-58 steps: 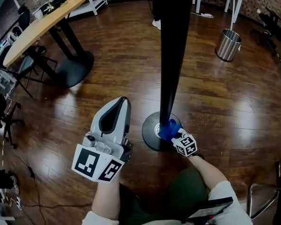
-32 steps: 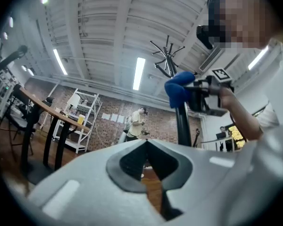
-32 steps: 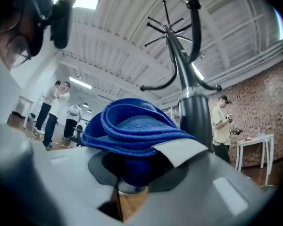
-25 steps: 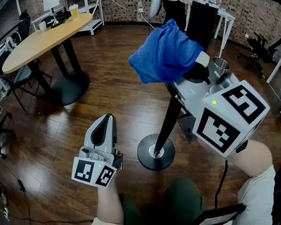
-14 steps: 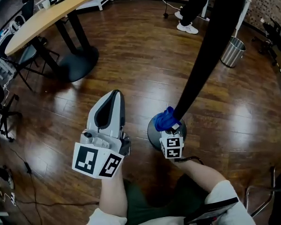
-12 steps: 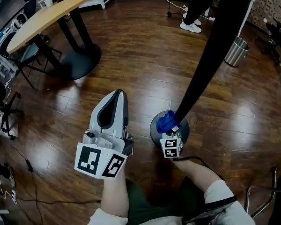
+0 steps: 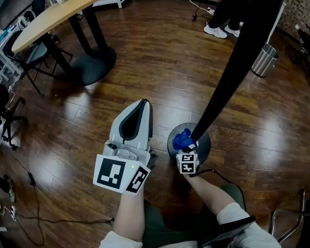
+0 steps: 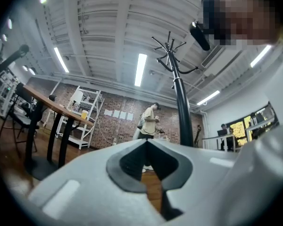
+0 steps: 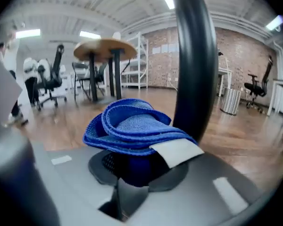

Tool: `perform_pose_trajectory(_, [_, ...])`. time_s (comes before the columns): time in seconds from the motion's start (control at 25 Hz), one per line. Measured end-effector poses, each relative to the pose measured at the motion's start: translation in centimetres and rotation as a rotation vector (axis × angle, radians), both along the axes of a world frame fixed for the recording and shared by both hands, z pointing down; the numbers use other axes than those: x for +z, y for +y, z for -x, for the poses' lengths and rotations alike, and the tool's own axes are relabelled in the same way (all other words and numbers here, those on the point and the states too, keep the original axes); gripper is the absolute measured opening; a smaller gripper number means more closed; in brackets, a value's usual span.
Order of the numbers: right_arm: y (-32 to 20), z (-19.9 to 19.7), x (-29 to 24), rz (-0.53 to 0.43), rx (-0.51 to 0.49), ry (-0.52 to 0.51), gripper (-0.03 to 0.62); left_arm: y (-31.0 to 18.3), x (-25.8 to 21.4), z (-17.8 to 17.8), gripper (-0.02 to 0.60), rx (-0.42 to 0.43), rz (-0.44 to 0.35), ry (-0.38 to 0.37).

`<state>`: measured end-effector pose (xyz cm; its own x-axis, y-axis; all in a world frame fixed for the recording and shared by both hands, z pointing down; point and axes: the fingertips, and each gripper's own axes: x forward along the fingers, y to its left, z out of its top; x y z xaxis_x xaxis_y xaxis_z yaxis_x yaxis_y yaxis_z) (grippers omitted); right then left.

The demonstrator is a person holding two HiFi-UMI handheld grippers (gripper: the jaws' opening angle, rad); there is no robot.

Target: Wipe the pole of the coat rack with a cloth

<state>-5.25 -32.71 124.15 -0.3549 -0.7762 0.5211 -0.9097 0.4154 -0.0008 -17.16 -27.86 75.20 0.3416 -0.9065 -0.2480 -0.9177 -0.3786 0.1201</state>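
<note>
The right gripper [image 9: 141, 167] is clamped on the folded blue cloth [image 9: 132, 126], which is soft and light and is best pinched deep in its folds. The cloth sits low on the black pole [image 9: 193, 55], seemingly touching it, just above the round base [image 7: 203, 142]. The left gripper [image 8: 147, 145] hangs closed and empty.

Folded blue microfibre cloth [image 9: 132, 128] clamped in the grey right gripper [image 9: 132, 166], pressed beside the black pole [image 9: 193, 55]

- Pole [image 7: 232, 71]: top cut off @ head view's upper edge.
- Person [image 7: 215, 31] behind it: only legs + shoes show.
- Base [image 7: 205, 141]: partly hidden by cloth [image 7: 182, 138] & right gripper [image 7: 188, 148].
</note>
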Motion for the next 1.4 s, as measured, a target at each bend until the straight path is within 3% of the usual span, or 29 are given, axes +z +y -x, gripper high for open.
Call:
perform_pose_trajectory(0.12, [-0.9, 1.2, -16.5, -0.165, -0.032, -0.224, 0.098, -0.9, 0.1, 0.3, 0.0, -0.037, 0.03, -0.007])
perform_pose_trajectory(0.24, [3.0, -0.2, -36.4, -0.39, -0.175, -0.417, 0.098, -0.9, 0.1, -1.1, 0.0, -0.032, 0.072, -0.074])
perform_pose_trajectory(0.36, [7.6, -2.0, -49.8, -0.526, -0.349, -0.47, 0.098, -0.8, -2.6, -2.6, 0.0, -0.036, 0.042, -0.176])
perform_pose_trajectory(0.48, [10.2, -3.8, -56.8, -0.578, -0.416, -0.424, 0.098, -0.2, -7.2, -5.1, 0.0, 0.054, 0.053, -0.161])
perform_pose_trajectory(0.64, [10.6, -5.7, -64.9, -0.578, -0.39, -0.462, 0.098, 0.1, -15.6, -6.9, 0.0, 0.108, 0.097, -0.22])
perform_pose_trajectory(0.8, [11.3, -6.8, -71.6, -0.469, -0.395, -0.518, 0.098, 1.5, -25.8, -6.3, 0.0, 0.107, 0.142, -0.077])
perform_pose_trajectory(1.08, [17.5, -8.5, -89.1, -0.286, -0.365, -0.639, 0.098, 8.4, -41.4, -8.9, 0.0, 0.182, 0.244, -0.143])
perform_pose_trajectory(1.24, [21.3, -9.7, -99.0, -0.337, -0.345, -0.604, 0.098, 12.9, -52.3, -9.3, 0.0, 0.243, 0.202, -0.129])
perform_pose_trajectory(1.4, [23.7, -11.1, -103.0, -0.377, -0.351, -0.562, 0.098, 15.3, -56.2, -9.1, 0.0, 0.24, 0.137, -0.179])
